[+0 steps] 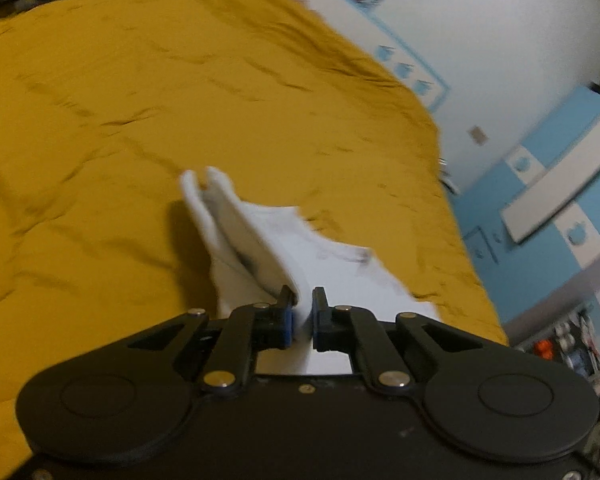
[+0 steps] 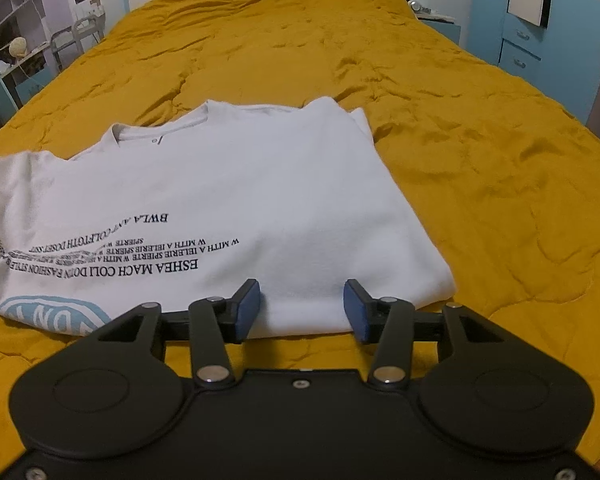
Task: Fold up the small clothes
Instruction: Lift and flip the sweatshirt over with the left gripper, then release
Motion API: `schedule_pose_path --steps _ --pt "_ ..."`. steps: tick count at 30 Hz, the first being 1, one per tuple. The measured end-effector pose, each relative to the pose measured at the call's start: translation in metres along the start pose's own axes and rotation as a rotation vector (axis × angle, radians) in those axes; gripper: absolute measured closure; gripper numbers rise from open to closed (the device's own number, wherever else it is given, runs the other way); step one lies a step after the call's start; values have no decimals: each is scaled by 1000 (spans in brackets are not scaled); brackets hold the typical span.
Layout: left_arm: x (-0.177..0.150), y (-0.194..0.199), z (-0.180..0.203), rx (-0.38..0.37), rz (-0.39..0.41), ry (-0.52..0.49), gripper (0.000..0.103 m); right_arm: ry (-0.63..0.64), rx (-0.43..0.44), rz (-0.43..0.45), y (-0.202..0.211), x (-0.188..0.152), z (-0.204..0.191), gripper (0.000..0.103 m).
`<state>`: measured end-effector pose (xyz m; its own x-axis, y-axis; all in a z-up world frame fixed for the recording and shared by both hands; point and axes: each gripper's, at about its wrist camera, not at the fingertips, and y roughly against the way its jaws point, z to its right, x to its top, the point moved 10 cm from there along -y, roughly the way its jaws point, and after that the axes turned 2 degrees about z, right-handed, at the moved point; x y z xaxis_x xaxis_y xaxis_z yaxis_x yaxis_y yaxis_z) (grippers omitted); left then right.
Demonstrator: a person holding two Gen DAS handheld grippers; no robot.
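A white T-shirt [image 2: 268, 200] with black lettering and a light blue print lies on the mustard-yellow bedspread [image 2: 480, 140], its right side folded inward. My right gripper [image 2: 302, 304] is open and empty, its blue pads either side of the shirt's near hem. In the left wrist view my left gripper [image 1: 303, 312] is shut on the white T-shirt [image 1: 260, 236], pinching a fold of cloth between its blue pads and lifting it off the bedspread [image 1: 140, 120]. That view is tilted and blurred.
The bed fills both views. A blue and white wardrobe [image 2: 540, 12] stands at the right, shelves and a chair [image 2: 20, 52] at the left, and a white headboard wall behind. The bed's right edge [image 1: 468, 248] drops off toward blue cabinets.
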<state>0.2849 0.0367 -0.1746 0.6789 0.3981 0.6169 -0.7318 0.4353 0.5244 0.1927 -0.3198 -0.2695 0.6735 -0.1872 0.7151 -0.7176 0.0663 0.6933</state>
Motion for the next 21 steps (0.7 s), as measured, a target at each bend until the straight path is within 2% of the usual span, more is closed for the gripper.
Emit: schedule_pose_path --steps 5,12,18,21 --pt "-5 -19 59 -92 -18 -84 98 6 -20 49 19 9 13 53" --pt "-37 -61 137 -222 -94 -148 98 -44 -69 76 34 14 61 51" --pt "-86 -100 195 -306 -204 -184 98 -141 -130 74 35 12 112 51" --pt "-123 -125 218 -315 -272 -215 98 -171 -142 76 33 11 129 51"
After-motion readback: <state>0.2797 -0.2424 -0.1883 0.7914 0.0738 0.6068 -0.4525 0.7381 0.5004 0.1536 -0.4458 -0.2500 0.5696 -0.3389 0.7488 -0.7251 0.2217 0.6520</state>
